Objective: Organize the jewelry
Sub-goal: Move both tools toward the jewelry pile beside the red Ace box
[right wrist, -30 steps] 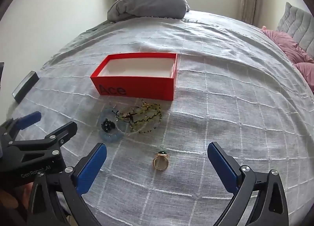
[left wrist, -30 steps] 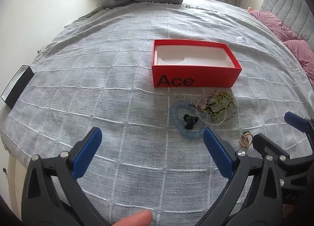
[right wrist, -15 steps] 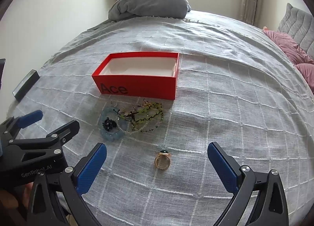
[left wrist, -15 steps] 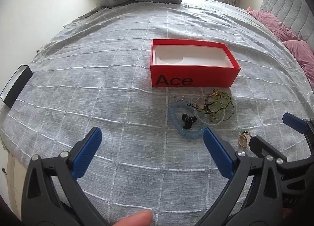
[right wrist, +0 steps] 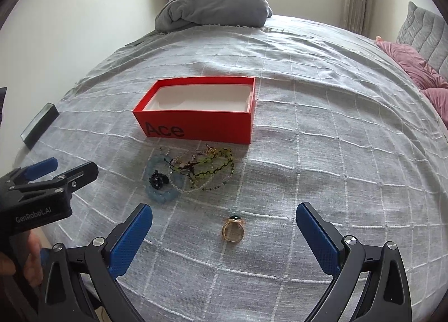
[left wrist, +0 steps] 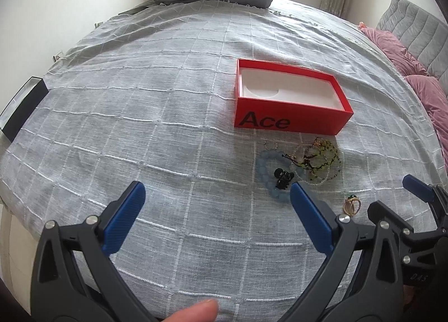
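Red cardboard sits right of centre in your left wrist view: the open box (left wrist: 291, 103) marked "Ace", its white inside showing nothing but the liner. Just below it on the grey checked bedspread (left wrist: 140, 131) lies the tangle of jewelry: a pale blue bead bracelet (left wrist: 266, 176) with a small black piece (left wrist: 283, 179) inside its loop, and green beaded strands (left wrist: 322, 162) touching its right side. Your left gripper (left wrist: 215, 204) fills the bottom of the frame with its blue pads spread wide, grasping nothing; its right pad overlaps the bracelet's lower edge in the picture. At lower right the gold ring (left wrist: 352, 205) lies beside your right gripper, seen from the side. A fingertip (left wrist: 196, 311) shows at the bottom edge, and a black case (left wrist: 22, 109) sits at far left.

In your right wrist view, the box (right wrist: 198, 123) stands above centre, with the bracelet (right wrist: 159, 182) and green strands (right wrist: 210, 170) heaped just under it. The ring (right wrist: 233, 229), with its dark green stone, lies apart from the heap, below it, between the spread blue pads of your right gripper (right wrist: 224, 232), which is released and holds nothing. Your left gripper (right wrist: 42, 182) juts in from the left edge, and a folded grey blanket (right wrist: 215, 5) rests at the top.
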`<state>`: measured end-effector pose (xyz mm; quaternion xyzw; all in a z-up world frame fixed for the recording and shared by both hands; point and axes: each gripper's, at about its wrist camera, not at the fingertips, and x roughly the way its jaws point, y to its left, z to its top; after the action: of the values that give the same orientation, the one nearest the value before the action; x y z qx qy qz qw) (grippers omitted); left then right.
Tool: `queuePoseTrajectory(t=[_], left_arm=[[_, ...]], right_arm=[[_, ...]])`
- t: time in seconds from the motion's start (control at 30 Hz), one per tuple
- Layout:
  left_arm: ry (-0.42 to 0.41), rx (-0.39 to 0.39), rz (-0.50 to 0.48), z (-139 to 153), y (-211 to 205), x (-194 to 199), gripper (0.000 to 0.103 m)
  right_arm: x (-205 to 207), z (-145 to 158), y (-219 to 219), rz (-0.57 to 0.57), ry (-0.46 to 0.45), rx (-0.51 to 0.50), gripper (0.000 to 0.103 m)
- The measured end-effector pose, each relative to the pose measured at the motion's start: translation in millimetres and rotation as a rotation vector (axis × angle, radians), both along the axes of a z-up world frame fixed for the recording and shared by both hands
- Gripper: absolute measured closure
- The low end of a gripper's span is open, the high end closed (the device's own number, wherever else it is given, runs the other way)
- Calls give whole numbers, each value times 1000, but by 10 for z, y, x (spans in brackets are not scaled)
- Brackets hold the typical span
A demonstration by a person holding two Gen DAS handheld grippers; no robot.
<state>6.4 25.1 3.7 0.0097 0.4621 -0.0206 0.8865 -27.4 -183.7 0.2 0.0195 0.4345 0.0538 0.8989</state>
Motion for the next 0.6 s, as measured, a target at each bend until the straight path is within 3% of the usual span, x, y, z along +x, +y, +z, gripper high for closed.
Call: queuePoseTrajectory(t=[0.1, 0.23, 0.43, 0.6], left_arm=[[-11, -47, -8, -7, -4, -7, 0], [-145, -73, -20, 30, 7, -56, 0], [-68, -88, -15, -12, 23, -2, 0], [-39, -99, -26, -48, -23, 26, 0]], right_arm=[[-9, 20, 14, 12, -7, 13, 0], [7, 13, -41, 9, 5, 43, 0], [88, -37, -285, -35, 71, 182, 1], [80, -48, -276, -38, 63, 196, 1]])
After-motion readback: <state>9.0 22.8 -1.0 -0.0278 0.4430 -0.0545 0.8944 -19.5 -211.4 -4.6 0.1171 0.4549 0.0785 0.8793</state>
